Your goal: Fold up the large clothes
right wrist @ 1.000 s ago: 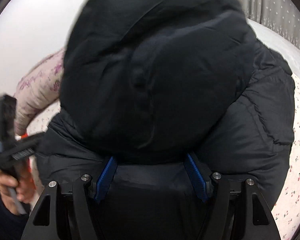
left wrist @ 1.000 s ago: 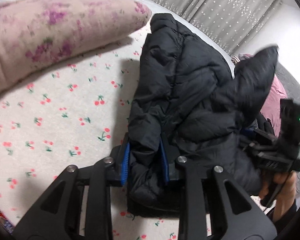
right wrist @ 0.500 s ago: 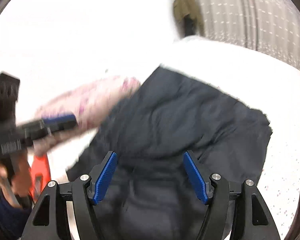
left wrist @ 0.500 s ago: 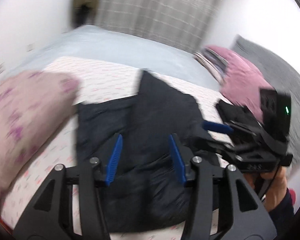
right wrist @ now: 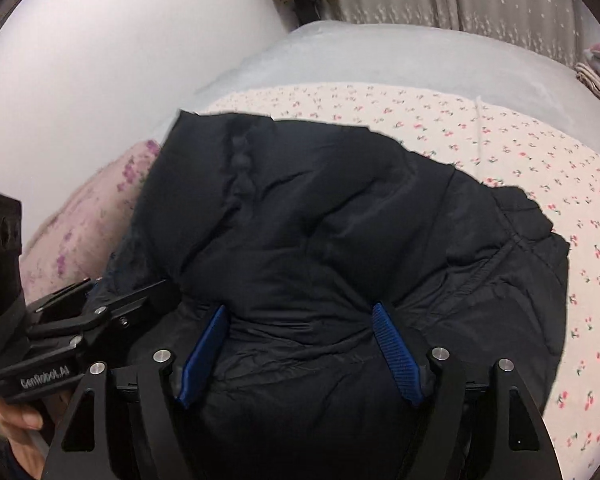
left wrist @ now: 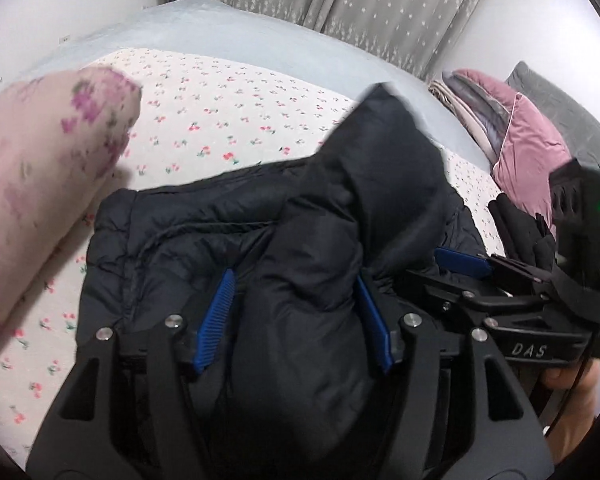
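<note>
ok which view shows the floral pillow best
The left wrist view. There the floral pillow fills the left side, lying on the cherry-print sheet. In the right wrist view only a strip of it shows, mostly hidden behind the black jacket and the left gripper.

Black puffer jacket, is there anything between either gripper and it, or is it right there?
Nothing visible stands between them. The black puffer jacket bulges right into the left gripper between its wide-apart blue pads, and likewise into the right gripper. It lies on the cherry-print sheet, with the floral pillow off to the side.
</note>
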`<state>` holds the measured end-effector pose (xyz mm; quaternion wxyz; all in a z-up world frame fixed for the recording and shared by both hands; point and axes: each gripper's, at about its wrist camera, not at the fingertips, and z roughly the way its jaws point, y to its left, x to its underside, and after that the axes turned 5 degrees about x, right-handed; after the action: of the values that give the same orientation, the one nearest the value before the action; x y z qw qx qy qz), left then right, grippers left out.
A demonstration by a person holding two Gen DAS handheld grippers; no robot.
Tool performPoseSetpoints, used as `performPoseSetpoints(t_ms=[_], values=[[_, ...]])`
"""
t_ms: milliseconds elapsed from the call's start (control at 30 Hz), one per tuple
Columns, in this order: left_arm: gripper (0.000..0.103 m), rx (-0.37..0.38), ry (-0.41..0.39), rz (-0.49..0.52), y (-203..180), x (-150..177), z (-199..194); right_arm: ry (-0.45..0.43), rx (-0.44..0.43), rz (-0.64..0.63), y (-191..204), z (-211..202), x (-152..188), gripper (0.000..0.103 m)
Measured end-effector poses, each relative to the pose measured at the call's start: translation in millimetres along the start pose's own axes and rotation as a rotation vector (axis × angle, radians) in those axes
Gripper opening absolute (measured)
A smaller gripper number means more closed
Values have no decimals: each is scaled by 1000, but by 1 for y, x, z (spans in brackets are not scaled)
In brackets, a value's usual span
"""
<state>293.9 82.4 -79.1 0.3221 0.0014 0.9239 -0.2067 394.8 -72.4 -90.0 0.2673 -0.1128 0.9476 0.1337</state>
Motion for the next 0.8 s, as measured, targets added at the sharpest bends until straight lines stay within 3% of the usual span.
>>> performPoseSetpoints(t_ms=[167,333,400,500,600,700,800], values=[[63,1,-5,-29,9,5,9,34,16,-3,4,26,-4,80],[63,-32,13,-11,1,2,2,39,45,-27,10,21,-1,81],[64,-62,-14,-20,1,9,-22,21,37,-35,13,-1,6,81],[74,-95,-54,-35,10,28,-56,-22,-10,-30,4,-43,23,82],[75,-102,-71,-103,32,48,-81,-39,-62,60,-21,-75,42,82],[75,-110,-60,-152,52,67,-88,-29,-126,144,-47,-96,72,82],[75,-65,-15,-156,57,75,-78,-9,-167,228,-67,-95,98,82]])
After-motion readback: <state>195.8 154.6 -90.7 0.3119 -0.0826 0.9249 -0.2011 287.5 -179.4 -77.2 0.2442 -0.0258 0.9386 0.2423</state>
